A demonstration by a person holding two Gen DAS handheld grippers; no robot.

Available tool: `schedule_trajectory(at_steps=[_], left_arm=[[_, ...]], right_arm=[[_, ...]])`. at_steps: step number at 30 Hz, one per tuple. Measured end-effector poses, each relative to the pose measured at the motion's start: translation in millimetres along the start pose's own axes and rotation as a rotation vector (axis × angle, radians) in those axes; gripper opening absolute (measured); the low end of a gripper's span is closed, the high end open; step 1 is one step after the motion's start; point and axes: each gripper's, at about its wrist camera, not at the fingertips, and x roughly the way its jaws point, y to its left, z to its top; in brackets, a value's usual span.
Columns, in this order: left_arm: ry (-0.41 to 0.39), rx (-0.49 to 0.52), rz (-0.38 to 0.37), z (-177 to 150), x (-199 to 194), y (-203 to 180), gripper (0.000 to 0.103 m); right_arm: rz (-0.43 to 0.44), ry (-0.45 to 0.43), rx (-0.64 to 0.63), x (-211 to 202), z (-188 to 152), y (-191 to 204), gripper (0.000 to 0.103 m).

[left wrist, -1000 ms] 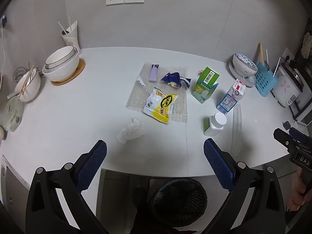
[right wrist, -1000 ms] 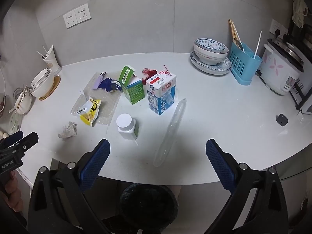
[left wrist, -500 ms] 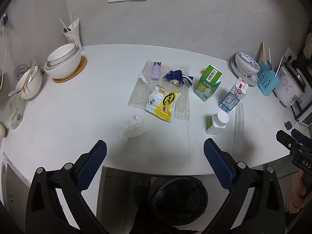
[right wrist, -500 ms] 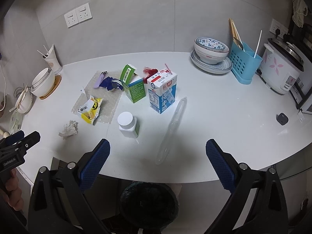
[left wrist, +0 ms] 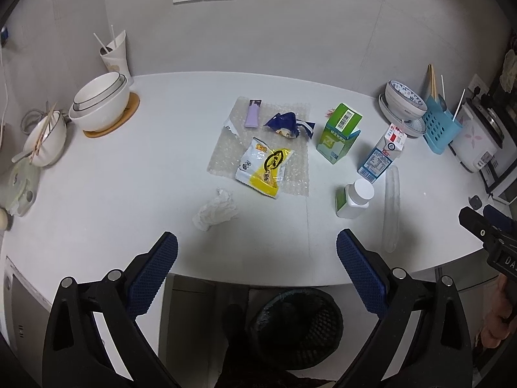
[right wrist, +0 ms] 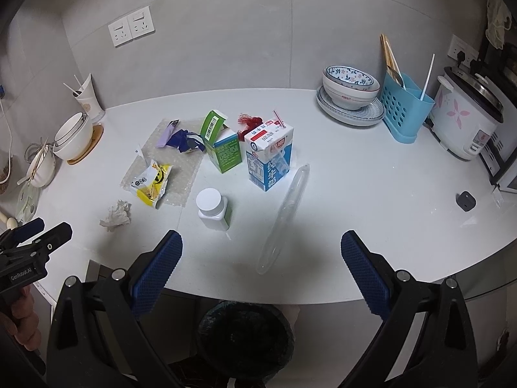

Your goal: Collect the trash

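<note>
Left claw [left wrist: 257,263]: jaws spread wide, holding nothing, hanging over the counter's [left wrist: 129,174] near edge
Right claw [right wrist: 260,263]: jaws wide apart too, empty, touching nothing
Trash: crumpled tissue [left wrist: 215,210], yellow snack bag [left wrist: 263,169] on bubble wrap [left wrist: 226,152], blue wrapper [left wrist: 287,124], green box [left wrist: 339,132], milk carton [right wrist: 269,153], white bottle [right wrist: 211,208], clear tube [right wrist: 284,216], all lying on the counter
Bin [left wrist: 295,326]: on the floor below the counter edge
Change: left view sits slightly closer to the counter than a second ago; trash unmoved
</note>
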Motion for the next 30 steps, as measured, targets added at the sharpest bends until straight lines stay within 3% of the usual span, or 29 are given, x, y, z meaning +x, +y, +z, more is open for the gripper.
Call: schedule_trajectory(at_steps=[30], left_arm=[[0.004, 0.004, -0.005, 5.7, -8.0, -1.8, 0.097]], right_arm=[[0.003, -0.023, -0.003, -14.6, 8.5, -6.4, 0.095]])
